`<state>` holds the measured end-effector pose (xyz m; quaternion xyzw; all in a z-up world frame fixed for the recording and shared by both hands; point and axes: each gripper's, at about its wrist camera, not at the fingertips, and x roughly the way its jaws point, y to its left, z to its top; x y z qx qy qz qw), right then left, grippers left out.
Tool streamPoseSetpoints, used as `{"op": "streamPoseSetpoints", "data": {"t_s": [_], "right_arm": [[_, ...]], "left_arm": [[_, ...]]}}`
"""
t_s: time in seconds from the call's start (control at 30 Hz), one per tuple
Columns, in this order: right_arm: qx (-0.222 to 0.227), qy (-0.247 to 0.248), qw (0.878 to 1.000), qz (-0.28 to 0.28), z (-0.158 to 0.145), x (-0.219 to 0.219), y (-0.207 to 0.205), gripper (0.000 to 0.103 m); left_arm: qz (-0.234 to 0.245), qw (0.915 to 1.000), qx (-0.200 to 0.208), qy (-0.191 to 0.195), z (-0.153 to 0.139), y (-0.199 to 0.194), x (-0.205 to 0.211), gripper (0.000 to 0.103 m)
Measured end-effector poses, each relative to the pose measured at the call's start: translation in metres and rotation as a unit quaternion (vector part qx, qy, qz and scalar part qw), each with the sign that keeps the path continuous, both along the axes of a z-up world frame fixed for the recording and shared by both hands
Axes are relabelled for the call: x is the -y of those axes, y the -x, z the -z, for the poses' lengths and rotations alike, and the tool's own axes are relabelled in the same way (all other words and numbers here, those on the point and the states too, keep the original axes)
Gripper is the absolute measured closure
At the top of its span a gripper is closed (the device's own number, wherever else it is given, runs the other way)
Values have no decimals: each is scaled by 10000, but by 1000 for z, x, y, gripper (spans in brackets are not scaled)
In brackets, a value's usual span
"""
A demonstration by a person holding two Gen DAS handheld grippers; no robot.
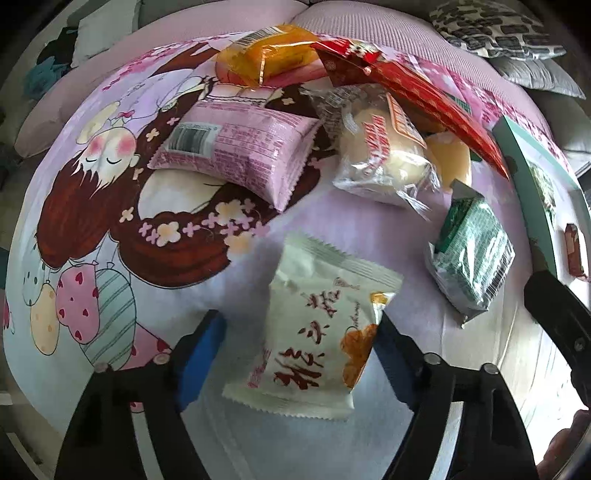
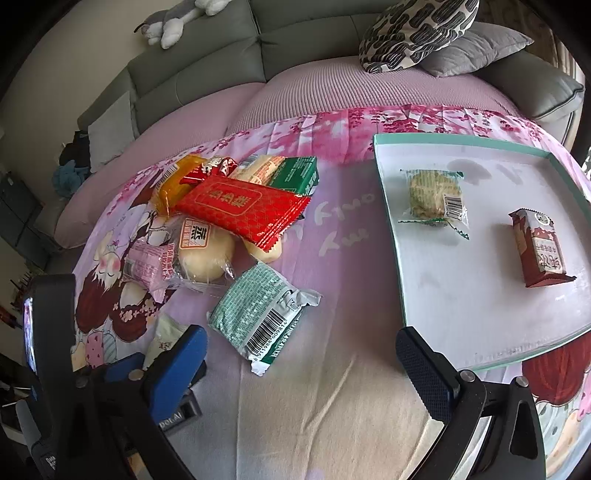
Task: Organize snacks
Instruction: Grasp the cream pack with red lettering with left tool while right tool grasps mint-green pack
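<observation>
A white snack packet (image 1: 317,332) with red characters lies on the printed cloth between the blue pads of my left gripper (image 1: 299,354). The right pad is at its edge and the left pad stands a little clear of it, so the jaws are open. My right gripper (image 2: 299,338) hovers open over bare cloth with nothing between its fingers. A green foil packet (image 2: 258,314) lies just beyond it. Further left is a pile of packets: red (image 2: 243,206), pink (image 1: 240,147), orange (image 1: 266,55) and a clear-wrapped bun (image 1: 380,155). The white tray (image 2: 480,302) holds a cookie packet (image 2: 436,195) and a brown-red packet (image 2: 539,251).
The cloth covers a pink sofa seat (image 2: 332,92). Patterned and grey cushions (image 2: 424,37) sit behind the tray, and a plush toy (image 2: 173,18) rests on the grey backrest. The tray's teal rim (image 1: 517,158) lies close to the right of the green packet (image 1: 469,258).
</observation>
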<state>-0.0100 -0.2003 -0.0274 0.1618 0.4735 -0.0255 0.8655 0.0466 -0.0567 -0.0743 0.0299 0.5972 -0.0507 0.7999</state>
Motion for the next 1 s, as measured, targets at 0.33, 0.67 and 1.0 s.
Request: {"op": "streamPoseSetpoints", "data": {"t_s": [0.33,0.67,1.0], "right_arm": [[-54,-38,10000,1,4,-1,-2,0],[-114,-10,9999,-30,8,-4,-5,0],[-169,275,9982,-500,13,-25,-14,0]], "left_arm": [[-227,9996,108,108,-7,-3,-5,48],[-850,9961,215,101,-17,-14,-50,50],[-1249,9915,158,320,-22,-10,-60,50]]}}
